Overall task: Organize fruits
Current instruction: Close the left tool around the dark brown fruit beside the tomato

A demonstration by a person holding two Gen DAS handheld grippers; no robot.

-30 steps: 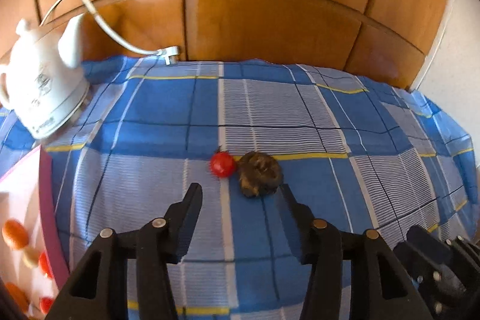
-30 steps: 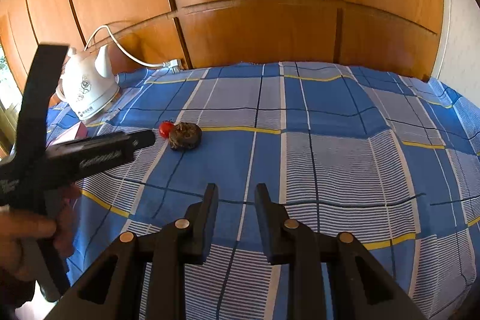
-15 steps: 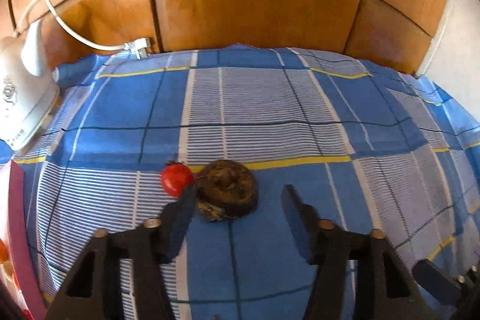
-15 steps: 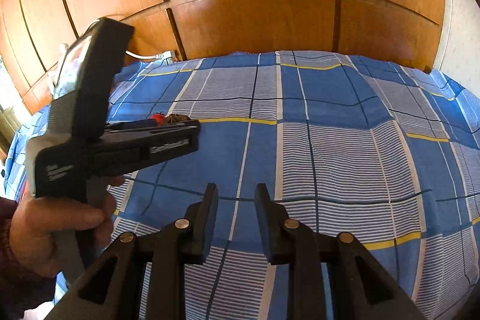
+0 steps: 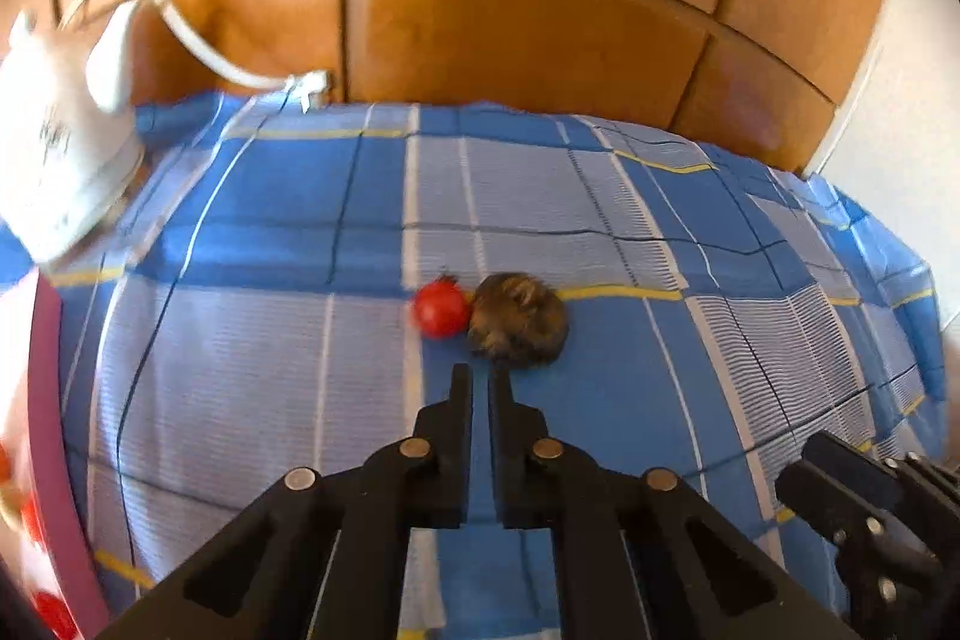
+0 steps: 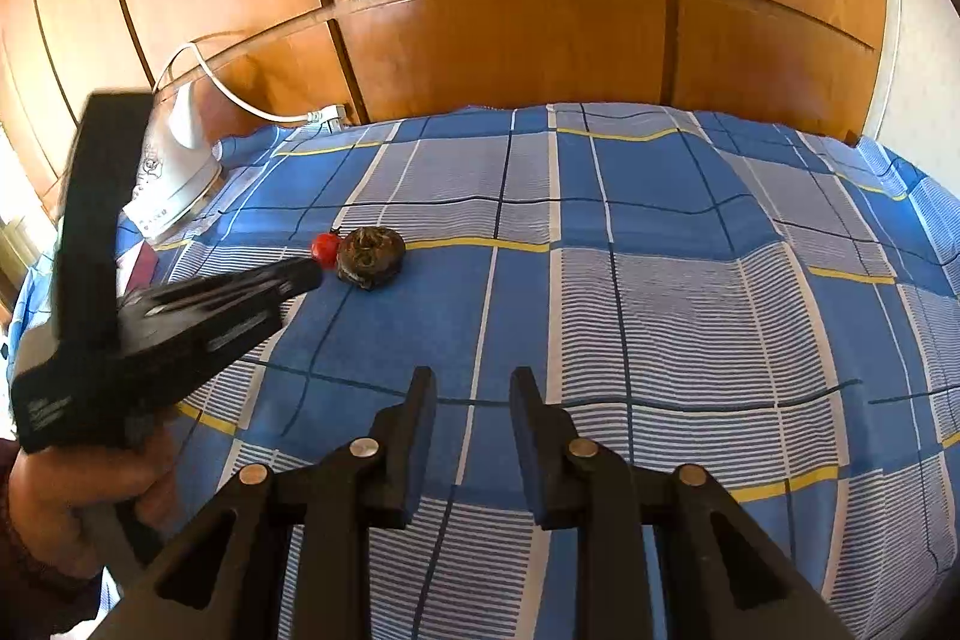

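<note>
A small red tomato (image 5: 441, 310) and a dark brown, wrinkled round fruit (image 5: 519, 319) lie touching on the blue checked cloth (image 5: 270, 220). My left gripper (image 5: 480, 376) sits just short of the brown fruit. Its jaws are closing and stand almost together with nothing between them. In the right wrist view the left gripper (image 6: 312, 274) points at the tomato (image 6: 326, 247) and brown fruit (image 6: 370, 250), held by a hand (image 6: 72, 484). My right gripper (image 6: 472, 379) hovers over bare cloth nearer the front, jaws narrowly parted and empty.
A white electric kettle (image 5: 54, 160) with a white cable (image 5: 198, 52) stands at the back left against wooden panels. A pink-edged tray (image 5: 54, 460) with several small orange and red fruits lies at the left edge. The cloth drops off on the right.
The left gripper's jaws went from wide apart to almost together, empty. It had pushed in close to the brown fruit, then drew back. Both fruits stay on the cloth; the right gripper is still.
</note>
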